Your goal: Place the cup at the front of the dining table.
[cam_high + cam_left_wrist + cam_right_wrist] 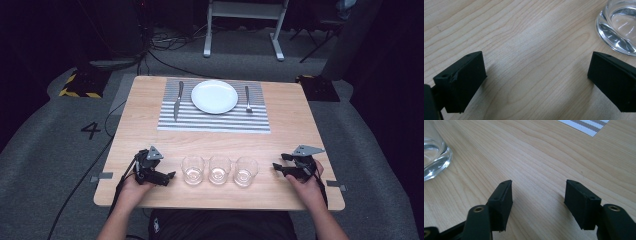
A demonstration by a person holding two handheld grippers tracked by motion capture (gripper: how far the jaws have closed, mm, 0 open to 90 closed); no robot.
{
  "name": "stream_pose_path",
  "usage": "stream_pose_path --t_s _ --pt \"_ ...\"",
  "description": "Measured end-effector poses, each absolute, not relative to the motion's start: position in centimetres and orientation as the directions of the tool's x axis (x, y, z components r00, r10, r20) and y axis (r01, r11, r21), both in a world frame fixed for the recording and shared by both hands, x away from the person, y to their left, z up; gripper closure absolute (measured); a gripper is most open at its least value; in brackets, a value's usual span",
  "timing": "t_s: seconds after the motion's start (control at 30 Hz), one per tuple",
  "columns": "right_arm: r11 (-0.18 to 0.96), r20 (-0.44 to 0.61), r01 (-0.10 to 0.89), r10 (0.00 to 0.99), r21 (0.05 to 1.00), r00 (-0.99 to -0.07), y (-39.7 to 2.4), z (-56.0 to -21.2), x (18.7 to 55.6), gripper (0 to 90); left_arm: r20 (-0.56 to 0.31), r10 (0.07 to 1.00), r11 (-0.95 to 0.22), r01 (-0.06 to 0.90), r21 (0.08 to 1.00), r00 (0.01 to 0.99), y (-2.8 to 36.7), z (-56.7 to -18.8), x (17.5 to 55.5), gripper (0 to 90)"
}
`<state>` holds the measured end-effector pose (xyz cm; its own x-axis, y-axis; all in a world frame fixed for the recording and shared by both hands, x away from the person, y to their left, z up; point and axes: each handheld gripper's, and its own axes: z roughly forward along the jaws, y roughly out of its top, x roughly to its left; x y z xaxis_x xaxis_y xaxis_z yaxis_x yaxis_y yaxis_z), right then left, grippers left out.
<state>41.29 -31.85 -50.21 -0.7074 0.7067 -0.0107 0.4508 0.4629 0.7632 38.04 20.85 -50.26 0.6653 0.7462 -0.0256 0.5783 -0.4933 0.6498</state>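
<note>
I have both grippers low over the near part of the table (150, 95), one at each end of a row of three glasses. My left gripper (170, 176) sits just beside the left glass (193, 170), jaws pointed toward it and spread wide with nothing between them; in the left gripper view I see bare wood between the jaws and the thick base of that glass (617, 27) off to the upper right, clear of the jaw tip. My right gripper (276, 166) is near the right glass (245, 171), a little farther off than the left one is from its glass. Its jaws are parted too, with only wood between them, and the right gripper view puts the base of that glass (434, 157) at the left edge, apart from the jaws.

The middle glass (219, 169) stands between the other two, the three close together in a line. All three stand upright. They look clear and I can make out no liquid in them, only glints at the bottoms.

Farther back lies a striped mat (215, 122), with a white plate (214, 96) on it. The plate has nothing on it. A knife (177, 102) lies on the mat left of the plate, a fork (247, 98) right of it.
</note>
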Motion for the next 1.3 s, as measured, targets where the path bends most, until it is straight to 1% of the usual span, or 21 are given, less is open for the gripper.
stream_pose_path --t_s 0.03,0.27,0.5,0.67,0.9,0.97,1.03,1.07,1.1,1.17,1.2,1.3 --pt "0.461 -0.011 0.452 0.709 0.764 -0.706 -31.8 -50.2 41.3 39.8 -0.008 0.751 -0.495 0.571 0.654 0.660 20.9 -50.2 38.0 1.8" --pt "0.461 -0.013 0.451 0.710 0.764 -0.704 -31.8 -50.2 41.4 39.8 -0.004 0.777 -0.473 0.588 0.657 0.630 20.6 -50.2 37.9 1.8" --pt "0.458 -0.012 0.450 0.711 0.767 -0.703 -31.8 -50.3 41.5 39.8 -0.028 0.790 -0.451 0.611 0.650 0.613 20.5 -50.3 37.6 1.7" --pt "0.463 -0.011 0.451 0.707 0.763 -0.707 -31.8 -50.2 41.6 39.8 -0.018 0.781 -0.462 0.597 0.656 0.624 20.8 -50.2 37.7 1.5" --pt "0.463 -0.007 0.452 0.704 0.762 -0.710 -31.8 -50.2 41.7 39.8 -0.021 0.783 -0.461 0.603 0.651 0.622 20.5 -50.3 37.6 0.2" --pt "0.465 -0.009 0.450 0.704 0.763 -0.710 -31.8 -50.2 41.8 39.8 -0.001 0.776 -0.476 0.586 0.656 0.631 20.6 -50.2 37.5 0.8" --pt "0.464 -0.008 0.447 0.701 0.765 -0.713 -31.7 -50.2 41.9 39.8 -0.006 0.773 -0.473 0.583 0.661 0.634 20.5 -50.2 37.2 1.9" --pt "0.465 -0.009 0.447 0.701 0.764 -0.713 -31.7 -50.2 41.9 39.8 0.015 0.763 -0.493 0.565 0.661 0.647 20.6 -50.0 37.2 1.9" --pt "0.465 -0.009 0.447 0.701 0.764 -0.713 -31.7 -50.2 41.9 39.8 0.015 0.763 -0.493 0.565 0.661 0.647 20.6 -50.0 37.2 2.1" --pt "0.466 -0.010 0.447 0.701 0.764 -0.714 -31.7 -50.2 41.9 39.8 0.003 0.758 -0.484 0.560 0.672 0.652 20.8 -49.4 37.0 2.7" --pt "0.467 -0.014 0.445 0.701 0.764 -0.713 -31.7 -50.2 41.9 39.8 -0.010 0.757 -0.474 0.560 0.680 0.653 20.9 -49.0 36.9 4.1" --pt "0.467 -0.014 0.445 0.701 0.764 -0.713 -31.7 -50.2 41.9 39.8 -0.057 0.758 -0.438 0.571 0.695 0.650 21.2 -47.6 36.5 4.3"
